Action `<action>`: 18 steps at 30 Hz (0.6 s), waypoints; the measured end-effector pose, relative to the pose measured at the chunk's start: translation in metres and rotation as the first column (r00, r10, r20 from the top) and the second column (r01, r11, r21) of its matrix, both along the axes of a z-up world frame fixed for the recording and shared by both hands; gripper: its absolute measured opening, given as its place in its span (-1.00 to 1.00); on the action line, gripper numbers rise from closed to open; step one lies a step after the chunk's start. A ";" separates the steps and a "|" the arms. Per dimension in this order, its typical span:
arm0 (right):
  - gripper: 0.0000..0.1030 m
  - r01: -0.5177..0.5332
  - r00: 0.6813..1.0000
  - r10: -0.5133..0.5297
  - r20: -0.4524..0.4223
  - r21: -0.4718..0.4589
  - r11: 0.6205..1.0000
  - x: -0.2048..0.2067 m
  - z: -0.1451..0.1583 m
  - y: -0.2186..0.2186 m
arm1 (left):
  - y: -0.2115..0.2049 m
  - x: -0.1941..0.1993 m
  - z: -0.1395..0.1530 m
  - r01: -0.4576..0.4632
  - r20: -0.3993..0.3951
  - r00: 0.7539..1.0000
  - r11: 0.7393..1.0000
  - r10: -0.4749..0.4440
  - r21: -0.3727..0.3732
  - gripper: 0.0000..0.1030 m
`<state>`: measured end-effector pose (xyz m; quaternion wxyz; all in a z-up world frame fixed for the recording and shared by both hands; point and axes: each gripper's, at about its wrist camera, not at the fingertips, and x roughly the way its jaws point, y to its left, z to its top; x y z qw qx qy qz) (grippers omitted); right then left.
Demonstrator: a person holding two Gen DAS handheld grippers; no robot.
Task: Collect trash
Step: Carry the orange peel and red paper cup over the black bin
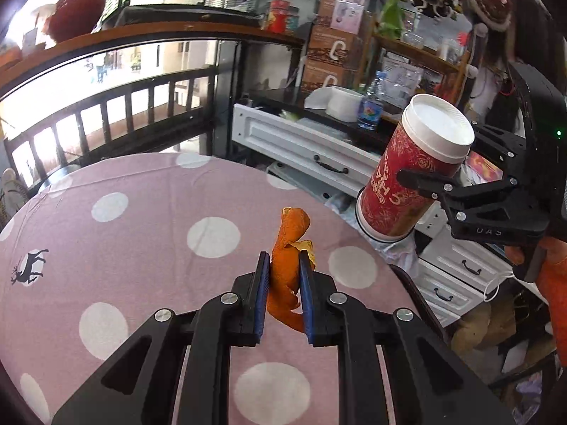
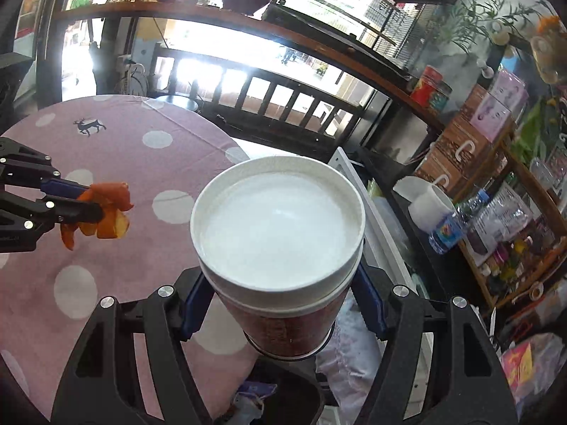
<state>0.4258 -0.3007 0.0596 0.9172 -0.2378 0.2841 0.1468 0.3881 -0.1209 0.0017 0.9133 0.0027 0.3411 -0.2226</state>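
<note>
The round table (image 1: 106, 233) in its pink spotted cloth lies bare up to its far rim. Above it the left gripper (image 1: 283, 269) is closed narrowly on an orange peel (image 1: 288, 248), lifted clear. Past the table's right edge, the right gripper (image 2: 280, 304) clamps a red paper cup (image 1: 407, 177) with a white lid (image 2: 278, 226), tilted.

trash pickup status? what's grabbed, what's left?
Done: no trash visible on the pink tablecloth. In hand: left gripper shut on the orange peel; right gripper shut on the red cup, held past the table edge. Left: dropping both; no bin clearly visible.
</note>
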 end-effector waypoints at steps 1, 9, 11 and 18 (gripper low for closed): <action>0.35 0.013 1.000 -0.013 0.008 0.012 1.000 -0.014 -0.001 -0.009 | -0.008 -0.006 0.001 0.013 0.008 1.000 1.000 -0.013 0.002 -0.67; 0.35 0.185 0.983 -0.182 -0.034 0.142 0.972 -0.084 -0.030 -0.090 | -0.071 -0.054 -0.003 0.141 0.014 0.990 0.990 -0.141 0.000 -0.67; 0.35 0.229 0.973 -0.220 -0.069 0.169 0.959 -0.095 -0.045 -0.108 | -0.084 -0.064 -0.006 0.168 0.006 0.986 0.986 -0.168 0.000 -0.67; 0.35 0.329 0.935 -0.287 -0.205 0.206 0.922 -0.114 -0.124 -0.139 | -0.130 -0.092 -0.016 0.262 -0.017 0.965 0.965 -0.262 0.002 -0.67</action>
